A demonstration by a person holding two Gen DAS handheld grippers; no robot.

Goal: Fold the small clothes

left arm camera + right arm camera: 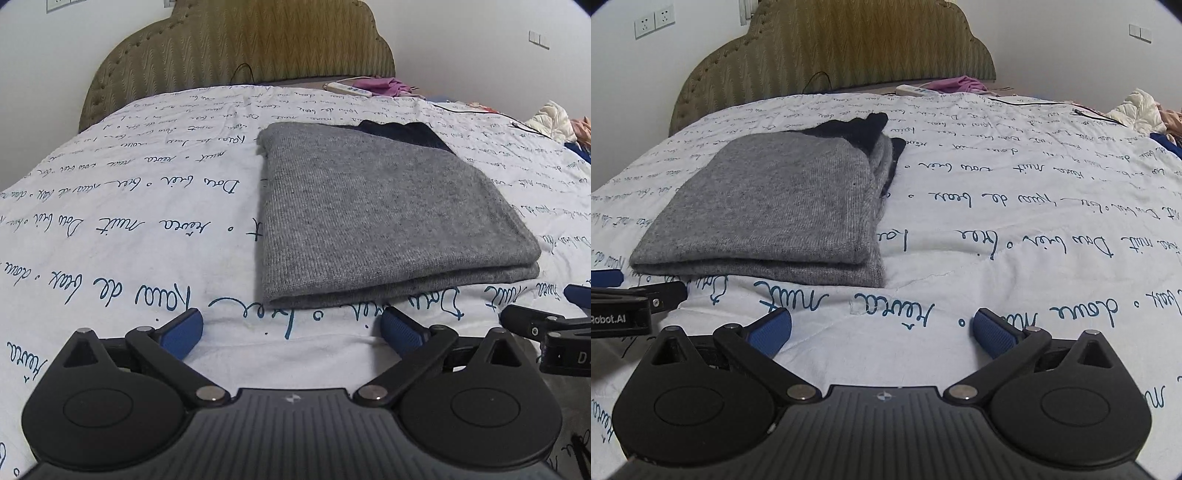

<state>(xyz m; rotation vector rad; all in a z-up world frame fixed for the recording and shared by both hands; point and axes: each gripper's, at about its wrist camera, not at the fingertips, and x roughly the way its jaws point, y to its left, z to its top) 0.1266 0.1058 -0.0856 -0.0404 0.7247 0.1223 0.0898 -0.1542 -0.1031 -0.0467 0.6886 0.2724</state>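
Grey ribbed knit, soft and slightly fuzzy, makes up the folded sweater that we see lying on the bed; it is folded into a thick, roughly rectangular stack with rounded edges, and black knit parts of it show at the far end, flat in the left wrist view and bunched into a small peak in the right wrist view; the layers show along its near edge. We see the bed covered by a white quilted sheet printed with dark blue cursive script; behind it rises a padded olive-brown headboard with a zigzag weave, a scalloped outline and stud trim. Our left gripper sits low just before the sweater's near edge, its blue ribbed fingers spread wide with nothing between them; our right gripper is likewise spread wide and empty, its fingers over bare sheet to the right of the sweater's near corner; each gripper shows at the edge of the other's view, close beside it. At the far side of the bed we see a white power strip, a crumpled purple cloth, a thin black cable trailing across the sheet, and a puffy white garment at the right edge; wall sockets sit on the white wall to the left of the headboard.
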